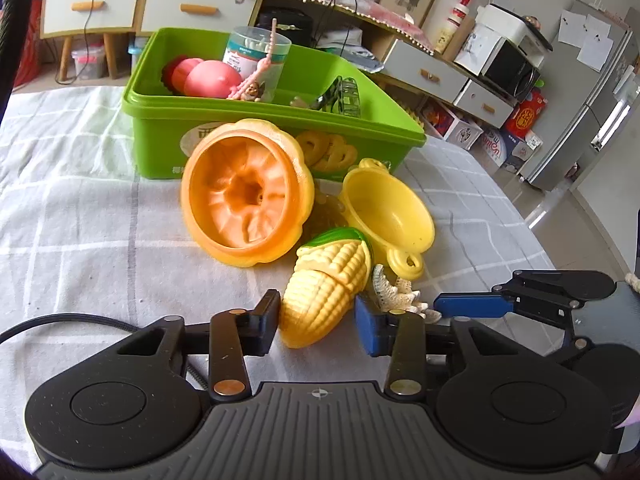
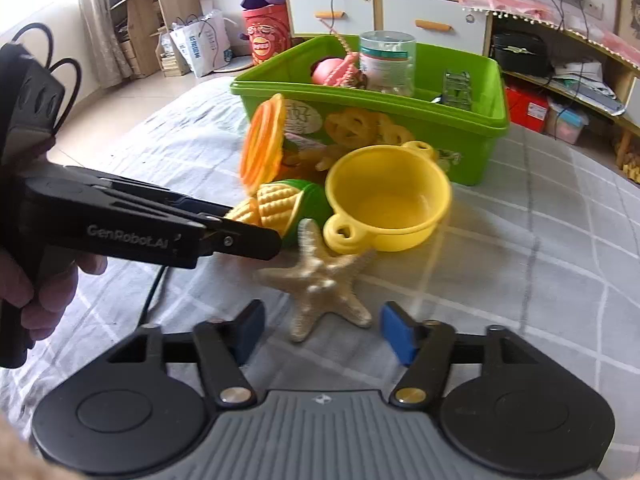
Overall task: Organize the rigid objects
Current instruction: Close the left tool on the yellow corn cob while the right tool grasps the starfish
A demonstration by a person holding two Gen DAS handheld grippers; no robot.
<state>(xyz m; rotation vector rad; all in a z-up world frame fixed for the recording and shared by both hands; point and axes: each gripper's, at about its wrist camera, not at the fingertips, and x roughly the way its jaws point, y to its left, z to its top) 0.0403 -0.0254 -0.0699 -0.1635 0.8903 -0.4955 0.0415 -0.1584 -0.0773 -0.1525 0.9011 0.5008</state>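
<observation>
One corn (image 1: 326, 292), one starfish (image 2: 320, 280): corn sits between the left gripper (image 1: 316, 322) jaws, starfish between the right gripper (image 2: 322, 330) jaws, both spread apart.

Starfish (image 1: 400, 296) mostly hidden behind corn (image 1: 328, 284) and right tool (image 1: 472, 306). Pumpkin half (image 2: 262, 144), left of frame centre, motion-blurred. Bin (image 2: 486, 128) contents partly concealed.

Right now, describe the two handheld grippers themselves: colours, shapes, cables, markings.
Both match: black linkage arms with brass-coloured pivot pins, round black discs flanking a ribbed grey plate. The left gripper has one black and one blue pad, plus a black cable. The right gripper has blue pads. White "GenRobot.AI" lettering marks the left gripper's side.
</observation>
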